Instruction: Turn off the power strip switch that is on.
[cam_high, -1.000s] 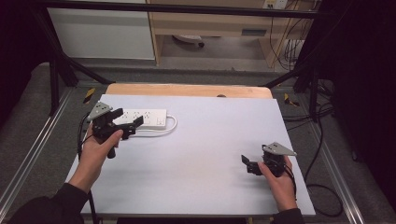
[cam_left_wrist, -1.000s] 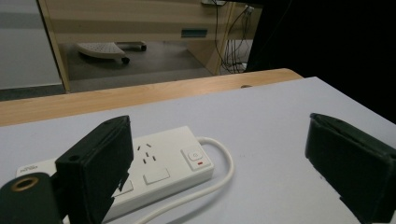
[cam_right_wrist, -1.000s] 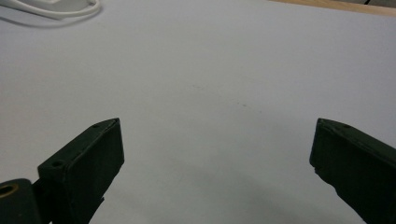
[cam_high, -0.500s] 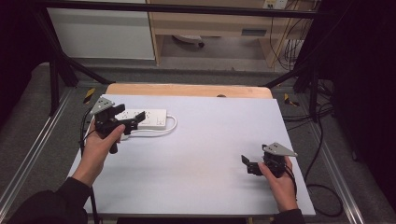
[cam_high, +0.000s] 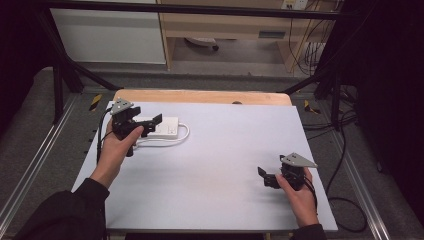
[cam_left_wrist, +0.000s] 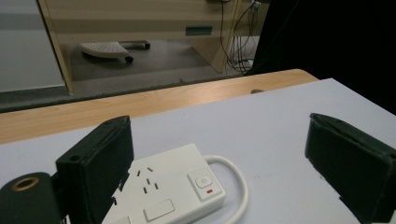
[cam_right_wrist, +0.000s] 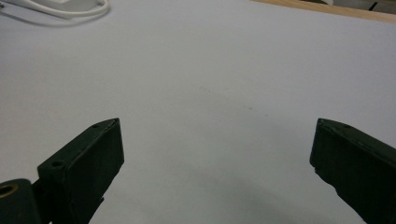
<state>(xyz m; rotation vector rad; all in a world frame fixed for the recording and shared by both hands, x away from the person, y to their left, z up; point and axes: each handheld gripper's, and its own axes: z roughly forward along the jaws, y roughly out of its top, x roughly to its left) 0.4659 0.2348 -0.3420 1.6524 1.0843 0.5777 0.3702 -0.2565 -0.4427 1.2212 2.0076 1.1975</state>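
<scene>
Left gripper view is showing the power strip's (cam_left_wrist: 173, 192) switch; strip is lying between the left gripper's (cam_left_wrist: 224, 163) released fingers, right gripper (cam_right_wrist: 219, 168) also released.

Counting one white power strip (cam_high: 162, 127) with one white cable (cam_high: 182, 136); showing one switch (cam_left_wrist: 203, 182) and one red light (cam_left_wrist: 209, 191); seeing two grippers, left gripper (cam_high: 149, 124) and right gripper (cam_high: 263, 176); resting on one table (cam_high: 225, 150).

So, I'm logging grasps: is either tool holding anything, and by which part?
Nothing is held. The left tool stands open over the white power strip; the right tool is open above bare table.
</scene>
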